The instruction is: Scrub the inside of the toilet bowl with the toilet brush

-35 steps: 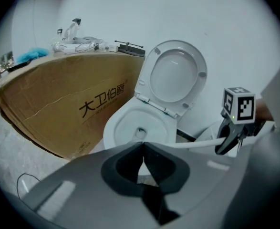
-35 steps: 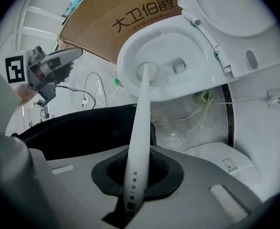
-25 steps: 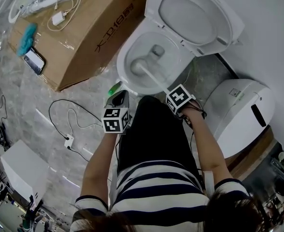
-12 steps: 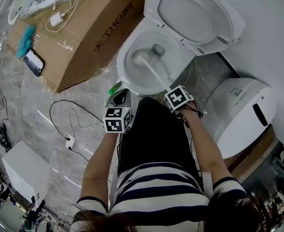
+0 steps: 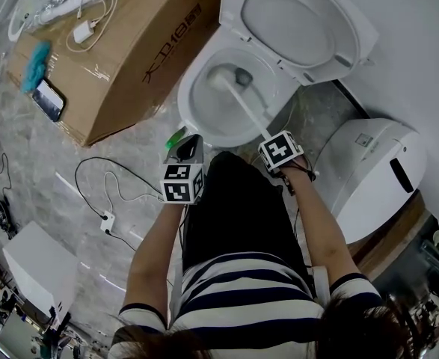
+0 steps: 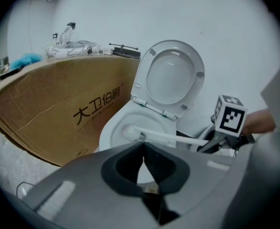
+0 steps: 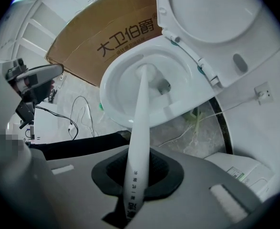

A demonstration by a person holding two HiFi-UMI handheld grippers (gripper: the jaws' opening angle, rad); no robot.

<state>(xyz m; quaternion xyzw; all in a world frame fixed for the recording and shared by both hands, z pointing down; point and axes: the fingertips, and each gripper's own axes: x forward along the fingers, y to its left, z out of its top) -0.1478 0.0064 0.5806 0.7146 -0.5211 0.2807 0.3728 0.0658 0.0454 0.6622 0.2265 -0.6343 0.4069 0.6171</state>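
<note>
The white toilet bowl [image 5: 204, 118] stands with its lid [image 5: 298, 21] raised. My right gripper [image 5: 270, 137] is shut on the handle of the white toilet brush [image 5: 245, 107], just over the bowl's near rim. The brush head [image 5: 219, 77] rests deep in the bowl beside the drain hole [image 5: 242, 75]. In the right gripper view the toilet brush handle [image 7: 140, 123] runs from between the jaws of my right gripper [image 7: 137, 175] down into the toilet bowl [image 7: 116, 87]. My left gripper [image 5: 187, 150] hangs at the bowl's near left, shut and empty; in its own view my left gripper [image 6: 143, 149] shows jaws that meet.
A large cardboard box [image 5: 129, 43] lies left of the toilet, with a phone [image 5: 45, 99] and cables on it. A black cable with a white adapter [image 5: 107, 219] trails on the floor. Another white toilet unit [image 5: 376, 170] stands at the right, a white box [image 5: 36, 264] at the lower left.
The brush head has slid from the bowl's left side to the back, next to the drain hole. The right gripper shifted slightly. The left gripper barely moved.
</note>
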